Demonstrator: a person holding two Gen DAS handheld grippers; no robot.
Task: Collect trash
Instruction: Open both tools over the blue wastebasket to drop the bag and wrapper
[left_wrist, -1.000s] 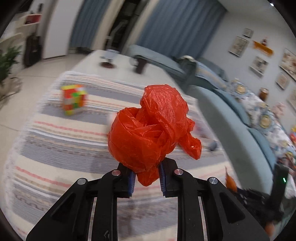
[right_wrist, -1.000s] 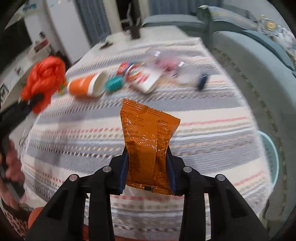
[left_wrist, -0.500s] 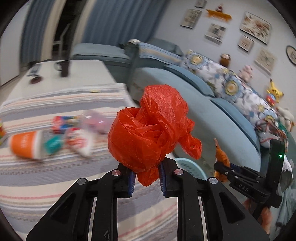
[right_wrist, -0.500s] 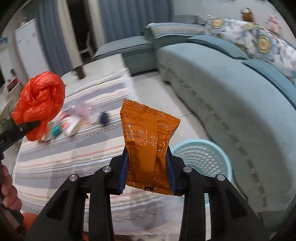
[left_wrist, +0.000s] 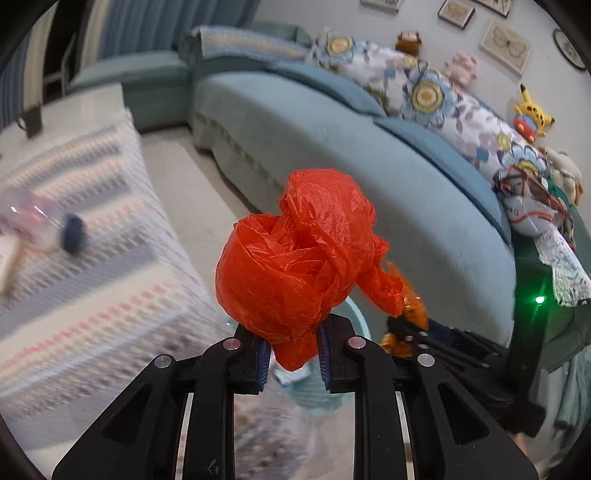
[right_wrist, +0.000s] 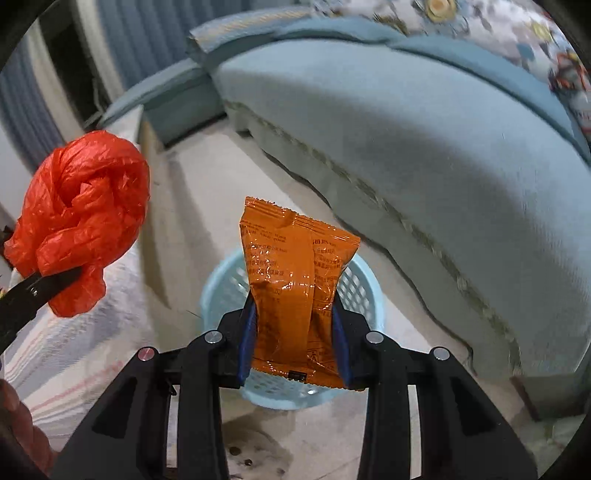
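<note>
I have both hands loaded and I am at the drop-off. My left gripper (left_wrist: 292, 354) is clamped tight on the tail of a balled-up red plastic bag (left_wrist: 303, 254), the bulk of it bulging above the pads; my right gripper (right_wrist: 293, 343) has an orange snack packet (right_wrist: 295, 288) standing upright between its blue pads, and those jaws have just been easing apart a little, with the packet between them and not yet fallen. The pale blue basket (right_wrist: 364, 295) sits on the floor between the striped cloth-covered table (left_wrist: 85, 280) and the teal sofa (right_wrist: 406, 147), and in the right wrist view it lies directly beyond the packet, so I judge that hand lined up already. To do this well, I want each gripper squarely above the open mouth before I let go, pointing steeply down so the trash falls clear of the rim. The packet is stiff and light and should slide straight out once the pads part. The bag is crinkly and springy, and its thin film may cling to a pad, so I would open the left jaws wide and give a small shake if it hangs. In the left view the basket is mostly hidden behind the bag, so I cannot tell whether that hand is centred and would bring it further over first.
</note>
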